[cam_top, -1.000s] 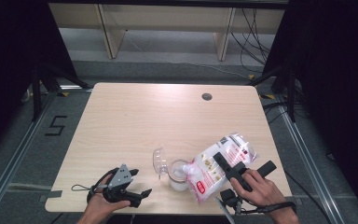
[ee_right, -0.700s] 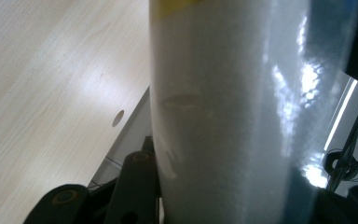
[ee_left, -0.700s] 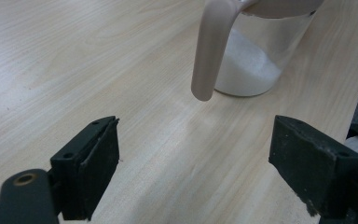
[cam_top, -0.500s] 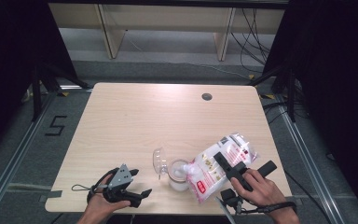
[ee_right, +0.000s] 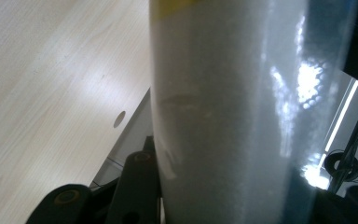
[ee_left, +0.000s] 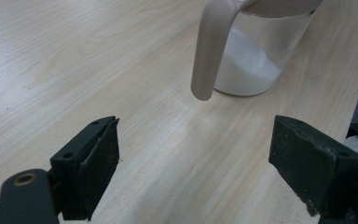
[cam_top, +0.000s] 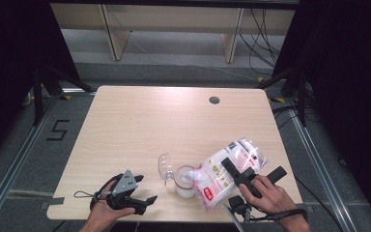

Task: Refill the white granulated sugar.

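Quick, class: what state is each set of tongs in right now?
Left tongs: open, holding nothing.
Right tongs: shut on the bag of white powder, tilted over the jar.

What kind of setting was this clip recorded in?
Probably a lab recording bay, not a kitchen: a bare light wooden table with a cable hole, black curtains at both sides, and loose black cables on the grey floor behind.

Honestly nothing is shifting here. The right gripper (cam_top: 238, 170) is keeping the bag (cam_top: 222, 174) tipped over the jar (cam_top: 185, 181), same as before. The left gripper (cam_top: 142, 203) is sitting put too.
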